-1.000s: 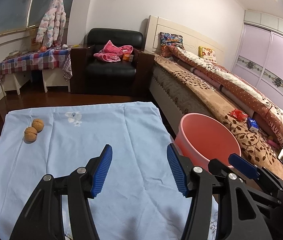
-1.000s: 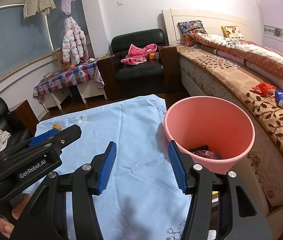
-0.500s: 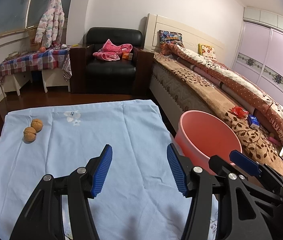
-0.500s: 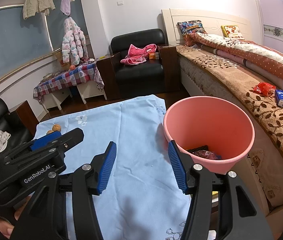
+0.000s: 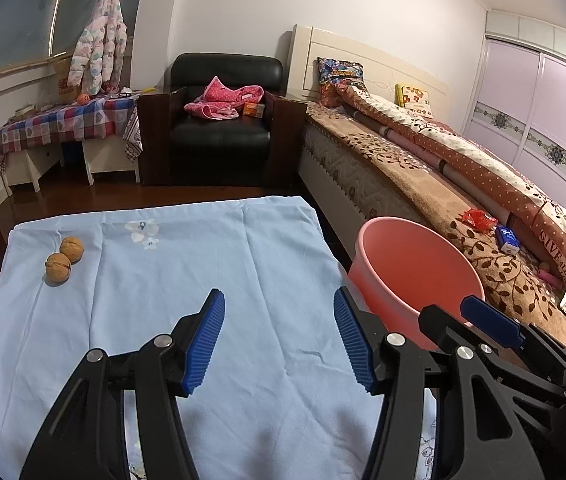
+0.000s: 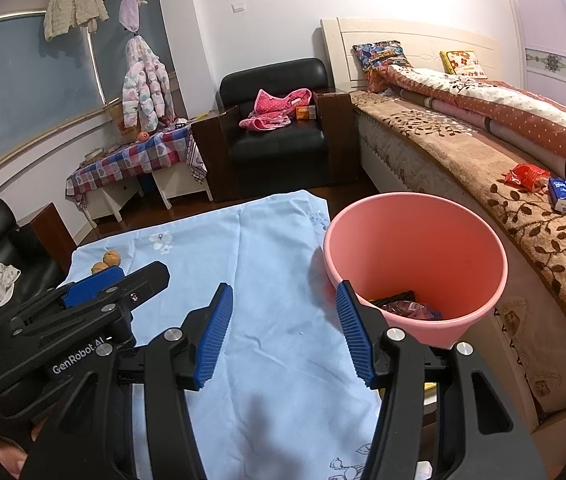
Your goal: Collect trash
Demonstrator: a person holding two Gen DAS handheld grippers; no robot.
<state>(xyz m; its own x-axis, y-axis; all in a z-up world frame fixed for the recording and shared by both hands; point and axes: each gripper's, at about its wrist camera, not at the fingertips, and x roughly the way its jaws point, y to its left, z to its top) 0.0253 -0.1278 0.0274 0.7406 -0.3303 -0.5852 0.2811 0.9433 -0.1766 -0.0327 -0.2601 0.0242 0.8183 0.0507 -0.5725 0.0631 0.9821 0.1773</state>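
A pink bucket (image 6: 415,248) stands right of a table covered in light blue cloth (image 6: 267,280); dark and red wrappers (image 6: 403,306) lie in its bottom. It also shows in the left wrist view (image 5: 415,264). Two walnuts (image 5: 65,258) lie at the cloth's (image 5: 187,264) far left, also in the right wrist view (image 6: 106,262). My left gripper (image 5: 279,338) is open and empty above the cloth. My right gripper (image 6: 283,334) is open and empty beside the bucket's near rim.
A bed (image 5: 423,184) runs along the right, with a red wrapper (image 5: 481,218) and a blue and white packet (image 5: 508,239) on it. A black armchair (image 5: 223,120) with pink clothing and a checked side table (image 5: 63,128) stand at the back.
Both grippers have drawn back and risen slightly, so the bucket and walnuts sit a little farther away. Both stay open and empty.
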